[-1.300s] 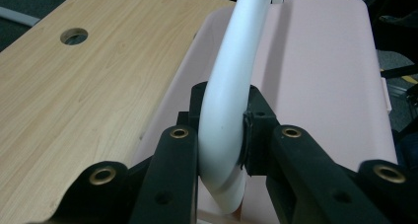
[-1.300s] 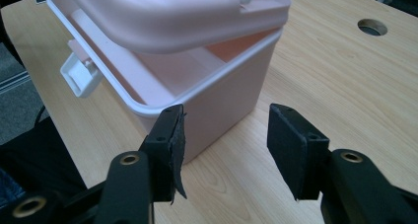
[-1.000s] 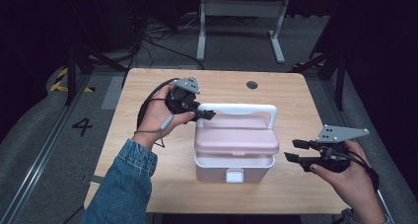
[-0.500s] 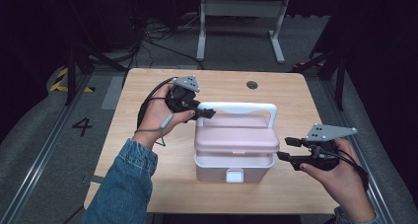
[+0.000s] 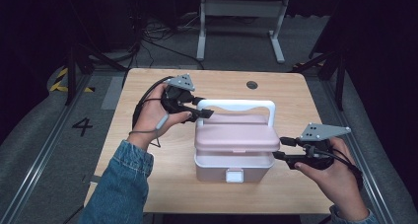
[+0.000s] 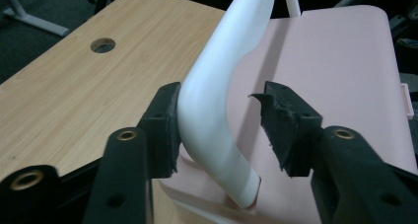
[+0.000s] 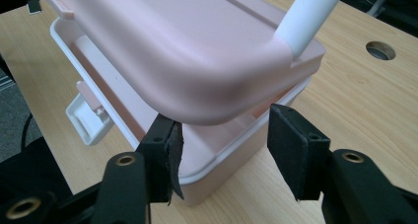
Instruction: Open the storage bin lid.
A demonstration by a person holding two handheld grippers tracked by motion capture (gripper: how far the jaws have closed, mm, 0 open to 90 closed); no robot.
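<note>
Now, letting go of the white handle (image 5: 236, 104) with the left claw (image 5: 204, 110): jaws just been opening, spread around the bar, one pad touching it in the left gripper view, the other clear. Mid-counter (image 5: 148, 86), the pink box (image 5: 234, 157), lid (image 5: 236, 135) ajar. Rightward, the right claw (image 5: 281, 148), spread though just been narrowing, astride the lid's corner, not pinching. Next, probably: closing on that edge, then lifting. From above, lid seemingly seated; in the right gripper view, plainly gapped, latch (image 7: 86, 116) hanging loose.

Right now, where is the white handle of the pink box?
In the high view the white handle stands above the pink box at the table's middle, its left corner between the open left gripper jaws.
</note>
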